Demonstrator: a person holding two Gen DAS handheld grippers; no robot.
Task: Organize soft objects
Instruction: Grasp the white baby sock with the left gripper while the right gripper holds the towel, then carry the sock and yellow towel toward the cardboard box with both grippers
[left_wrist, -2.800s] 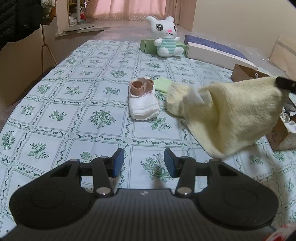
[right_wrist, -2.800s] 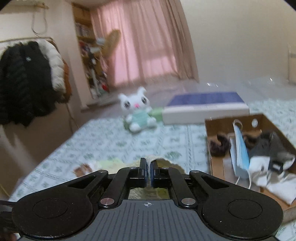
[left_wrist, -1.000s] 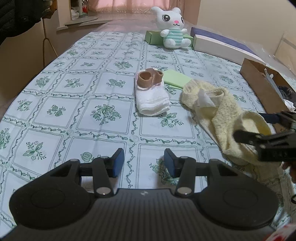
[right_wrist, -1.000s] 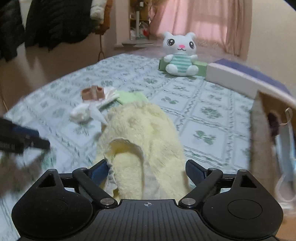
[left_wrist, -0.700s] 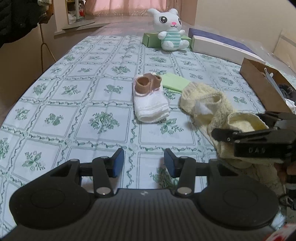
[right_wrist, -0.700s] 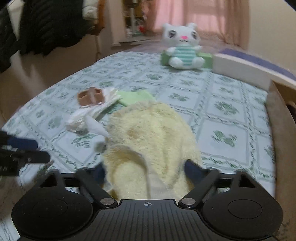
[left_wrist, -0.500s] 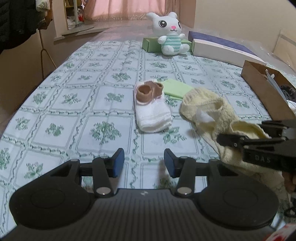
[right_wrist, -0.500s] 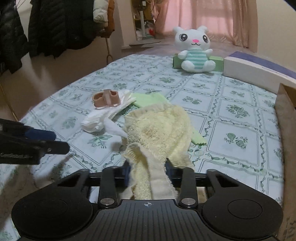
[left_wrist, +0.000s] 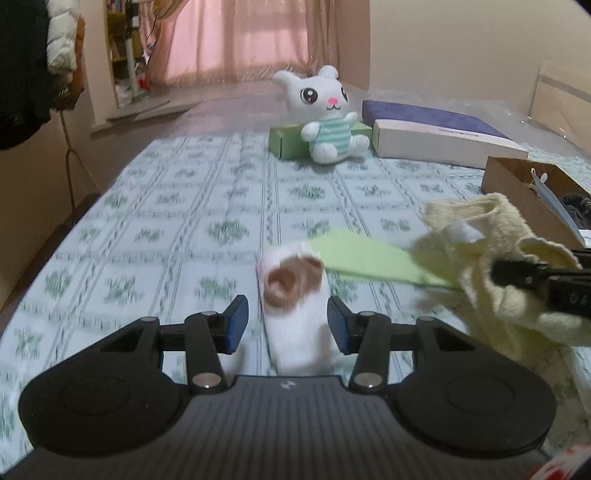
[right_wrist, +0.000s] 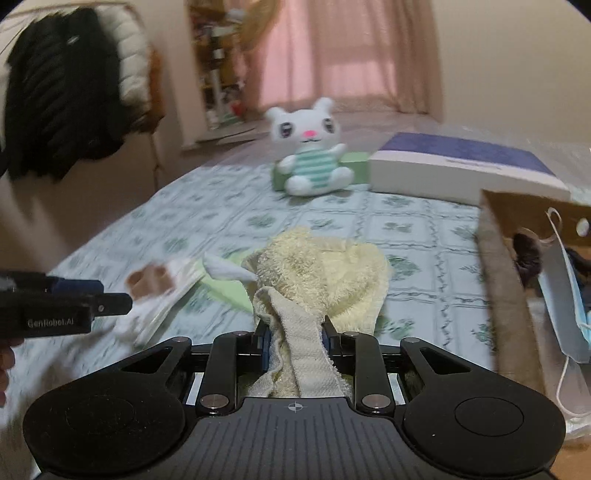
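A fluffy pale yellow cloth (right_wrist: 325, 266) lies bunched on the patterned tablecloth; my right gripper (right_wrist: 295, 341) is shut on its near edge. It also shows in the left wrist view (left_wrist: 491, 266), lifted at the right. A white sock with a brown cuff (left_wrist: 295, 310) lies between the fingers of my left gripper (left_wrist: 287, 325), which is open around it. The sock also shows in the right wrist view (right_wrist: 155, 295). A light green cloth (left_wrist: 369, 258) lies flat under the yellow cloth.
A white plush rabbit (left_wrist: 325, 114) sits at the far end against a green box (left_wrist: 286, 138). A white and navy flat box (left_wrist: 436, 133) lies to its right. A cardboard box (right_wrist: 517, 280) with a face mask and dark items stands on the right.
My right gripper let the yellow cloth down, opened, then shut on its near edge. My left gripper moved forward until the white sock sits between its open fingers.
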